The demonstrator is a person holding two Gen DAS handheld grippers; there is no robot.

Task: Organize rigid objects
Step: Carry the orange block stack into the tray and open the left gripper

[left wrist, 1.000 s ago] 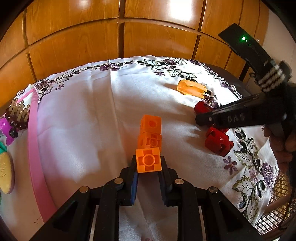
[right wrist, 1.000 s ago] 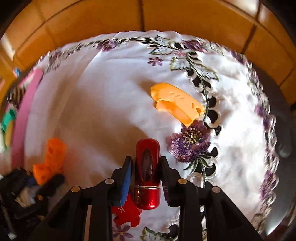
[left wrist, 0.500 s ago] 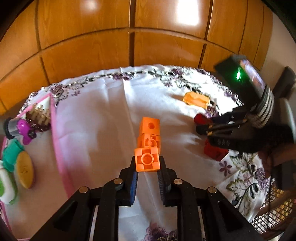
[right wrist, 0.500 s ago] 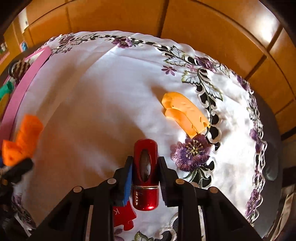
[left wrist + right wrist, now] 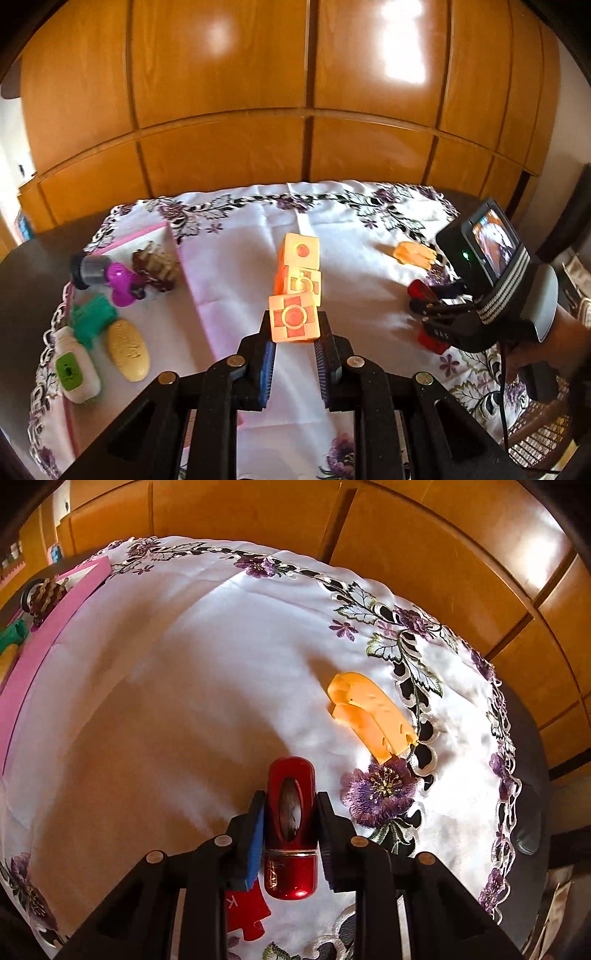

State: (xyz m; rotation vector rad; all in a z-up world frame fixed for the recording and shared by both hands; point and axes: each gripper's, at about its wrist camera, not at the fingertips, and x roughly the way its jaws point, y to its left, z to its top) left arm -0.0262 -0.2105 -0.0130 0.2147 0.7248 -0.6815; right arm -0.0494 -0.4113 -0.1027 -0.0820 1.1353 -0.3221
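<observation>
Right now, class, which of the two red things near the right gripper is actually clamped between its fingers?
The glossy red tube, lipstick-like, is clamped in the right gripper. The flat red puzzle piece marked K lies loose on the cloth below.

My left gripper point(image 5: 293, 334) is matte black plastic, with two fingers lined in ribbed blue pads point(image 5: 267, 363) and brass-coloured screw heads along the arms. My right gripper point(image 5: 290, 825) is built the same; in the left view it carries a small lit screen, a green light, a striped strap and a black cable.
</observation>
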